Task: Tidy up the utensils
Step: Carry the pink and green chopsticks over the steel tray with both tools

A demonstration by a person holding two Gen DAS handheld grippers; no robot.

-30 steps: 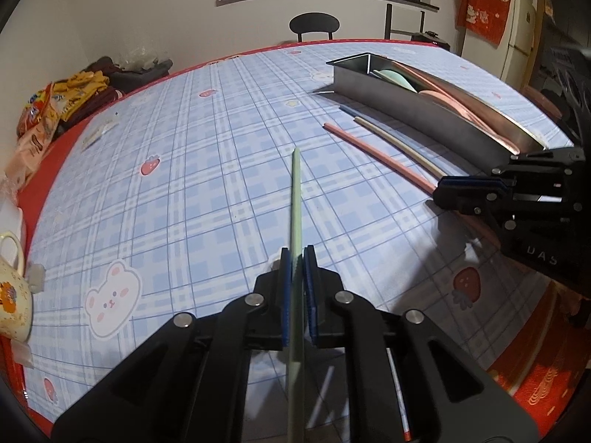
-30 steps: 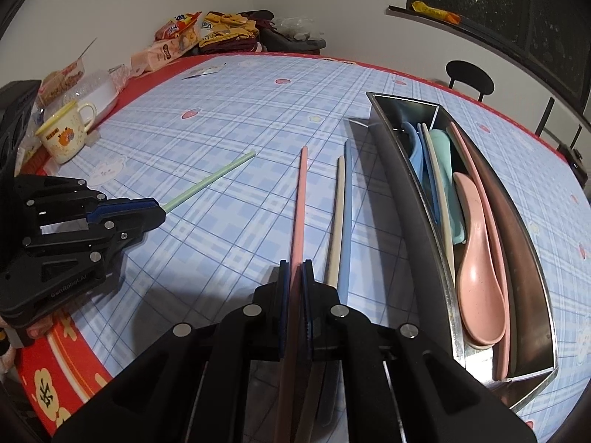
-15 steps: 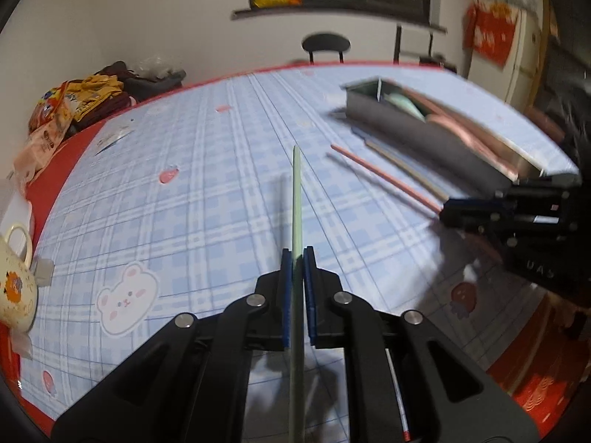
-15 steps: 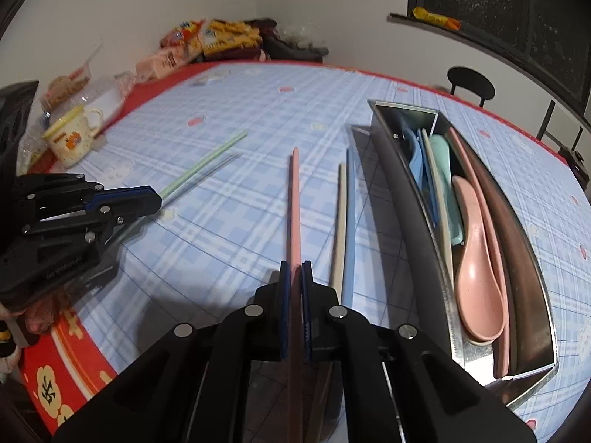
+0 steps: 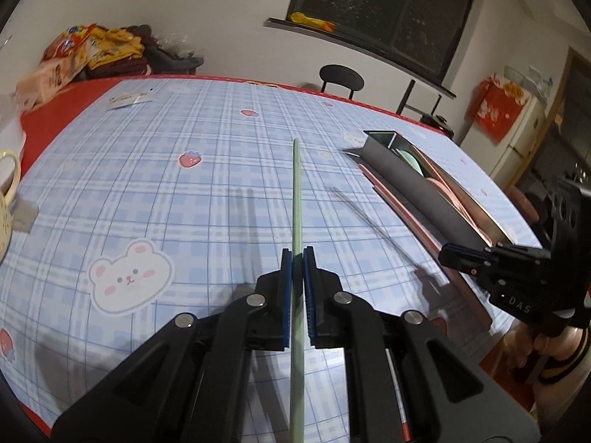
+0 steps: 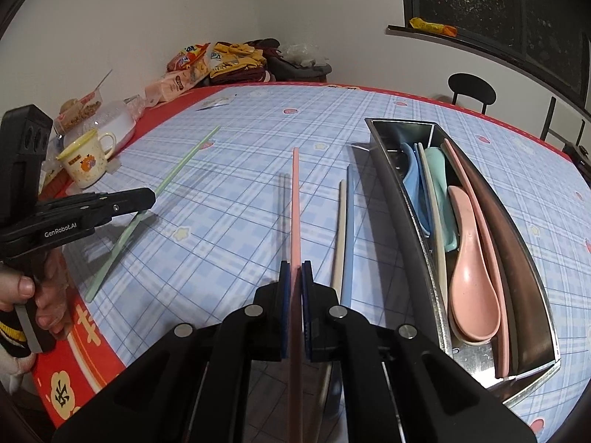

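Note:
My left gripper [image 5: 297, 254] is shut on a pale green chopstick [image 5: 296, 192], held clear of the blue checked tablecloth with its shadow beneath. In the right wrist view the left gripper [image 6: 149, 197] sits at the left with the green chopstick [image 6: 184, 162] slanting through it. My right gripper [image 6: 295, 269] is shut on a pink chopstick [image 6: 295, 199], also raised. A cream chopstick [image 6: 339, 229] and a blue chopstick [image 6: 349, 221] lie on the cloth beside a long metal tray [image 6: 400, 206]. The tray holds a pink spoon [image 6: 472, 288], blue and mint spoons and several chopsticks.
A yellow mug [image 6: 86, 162] and food containers stand at the table's left edge. Snack bags and clothes [image 6: 221, 61] pile at the far corner. A black chair [image 6: 471, 90] stands behind the table. A person's hand [image 6: 26, 288] grips the left handle.
The left gripper has lifted the green chopstick off the cloth, rolled and shifted. The right gripper has raised the pink chopstick's far end slightly; it otherwise stays in place.

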